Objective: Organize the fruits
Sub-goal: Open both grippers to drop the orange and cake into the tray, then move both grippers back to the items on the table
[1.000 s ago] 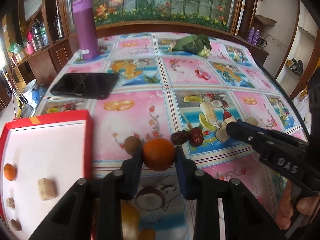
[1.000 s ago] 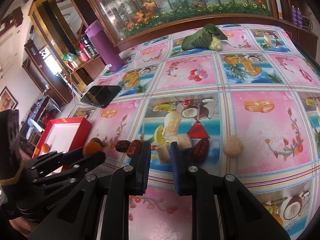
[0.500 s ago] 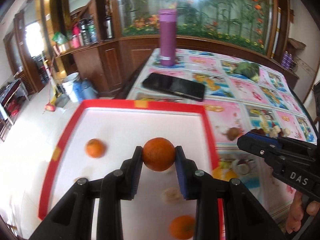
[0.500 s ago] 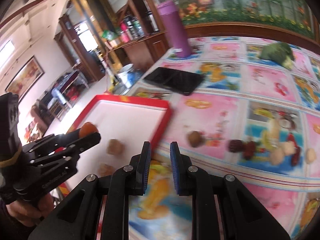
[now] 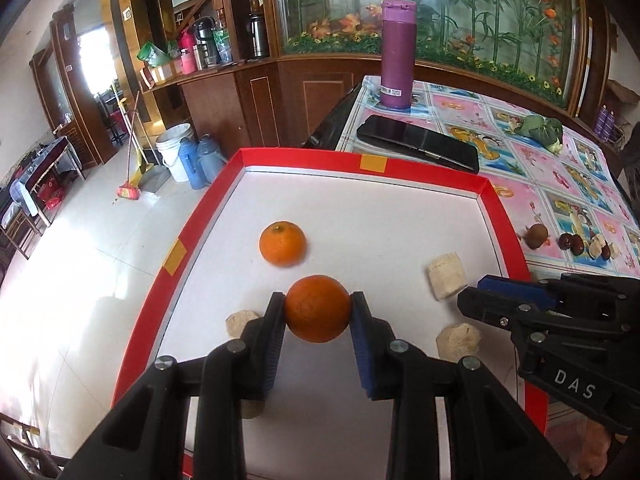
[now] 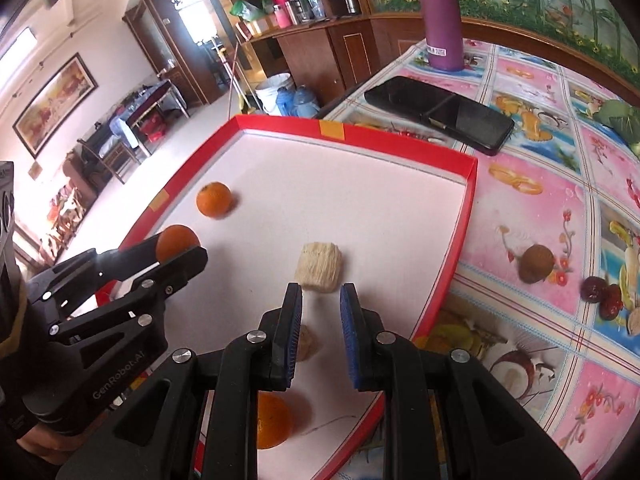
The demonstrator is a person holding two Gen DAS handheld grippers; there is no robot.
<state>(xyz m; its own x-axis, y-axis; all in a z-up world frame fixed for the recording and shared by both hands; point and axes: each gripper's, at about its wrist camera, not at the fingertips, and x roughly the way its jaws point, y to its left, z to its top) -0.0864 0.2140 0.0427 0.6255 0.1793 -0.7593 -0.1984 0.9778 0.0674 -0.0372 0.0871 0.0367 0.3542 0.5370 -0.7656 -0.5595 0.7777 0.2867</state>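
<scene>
The worktop [image 6: 532,216] carries a red tray [image 6: 466,216], phone [image 6: 440,114], purple flask [image 5: 397,66], greens [image 5: 540,128] and loose fruits [image 5: 570,242].

A round orange [image 5: 317,308] sat pinched between the left tongs [image 5: 318,309], held over the red-rimmed white tray [image 5: 493,200]. Just beyond those tongs a second orange [image 5: 283,243] rested stem-up on the tray. A third orange [image 6: 272,420] lay under the right tongs [image 6: 320,300], and a brown fruit [image 6: 536,263] and dark red dates [image 6: 600,294] sat off to their right on the table [image 6: 532,148].
</scene>
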